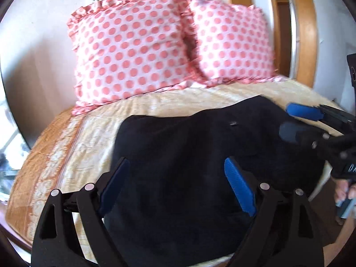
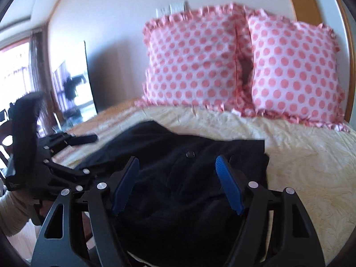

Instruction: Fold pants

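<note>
Dark navy pants [image 1: 189, 146] lie bunched on the bed near its front edge; they also show in the right wrist view [image 2: 191, 173]. My left gripper [image 1: 178, 184] is open above the pants, with nothing between its blue pads. My right gripper [image 2: 178, 182] is open too, above the pants' near part. In the left wrist view the right gripper [image 1: 293, 122] reaches in from the right over the pants' right edge. In the right wrist view the left gripper [image 2: 73, 140] sits at the left, beside the pants.
The bed has a cream and orange patterned cover [image 1: 66, 155]. Two pink polka-dot pillows [image 1: 133, 51] [image 2: 296, 71] lean on the wall at the head. A wooden door frame [image 1: 304, 29] stands right. A mirror or dark panel [image 2: 75, 84] and window are left.
</note>
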A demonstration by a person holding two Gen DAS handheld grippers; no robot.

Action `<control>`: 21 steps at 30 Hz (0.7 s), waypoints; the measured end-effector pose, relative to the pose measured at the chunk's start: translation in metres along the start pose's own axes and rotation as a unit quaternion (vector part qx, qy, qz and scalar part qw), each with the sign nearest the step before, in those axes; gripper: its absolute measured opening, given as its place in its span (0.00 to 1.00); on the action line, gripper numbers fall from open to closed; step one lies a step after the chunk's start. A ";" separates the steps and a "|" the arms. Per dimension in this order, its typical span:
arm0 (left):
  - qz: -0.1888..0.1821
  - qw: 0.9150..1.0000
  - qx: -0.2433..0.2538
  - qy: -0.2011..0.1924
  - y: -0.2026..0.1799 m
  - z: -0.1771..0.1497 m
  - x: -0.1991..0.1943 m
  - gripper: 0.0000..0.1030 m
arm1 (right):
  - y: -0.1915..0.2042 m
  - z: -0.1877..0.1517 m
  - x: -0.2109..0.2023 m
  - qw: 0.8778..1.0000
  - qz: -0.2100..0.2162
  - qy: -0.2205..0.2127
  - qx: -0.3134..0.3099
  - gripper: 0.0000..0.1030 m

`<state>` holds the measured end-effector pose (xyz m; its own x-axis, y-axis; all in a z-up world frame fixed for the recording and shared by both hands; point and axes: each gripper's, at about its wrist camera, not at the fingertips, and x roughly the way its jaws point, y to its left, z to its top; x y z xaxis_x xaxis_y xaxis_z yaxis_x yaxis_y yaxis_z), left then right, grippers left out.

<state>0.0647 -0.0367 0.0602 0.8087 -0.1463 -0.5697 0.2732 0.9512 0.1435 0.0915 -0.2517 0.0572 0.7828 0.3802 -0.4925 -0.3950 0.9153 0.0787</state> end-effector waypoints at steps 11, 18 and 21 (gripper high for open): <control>-0.039 0.993 -0.085 0.071 0.027 -0.027 0.015 0.86 | 0.001 -0.038 0.007 0.996 -0.073 0.057 0.013 0.69; -0.049 0.994 -0.073 0.058 0.037 0.017 0.029 0.93 | -0.010 0.002 0.001 0.997 -0.072 0.029 0.022 0.70; -0.042 0.988 -0.078 0.130 0.038 0.011 0.059 0.89 | -0.022 -0.008 0.029 0.991 -0.080 0.105 0.032 0.70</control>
<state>0.1284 -0.0120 0.0412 0.6208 -0.1709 -0.7651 0.2338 0.9719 -0.0274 0.1189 -0.2620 0.0341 0.7135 0.1989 -0.6718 -0.2368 0.9709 0.0360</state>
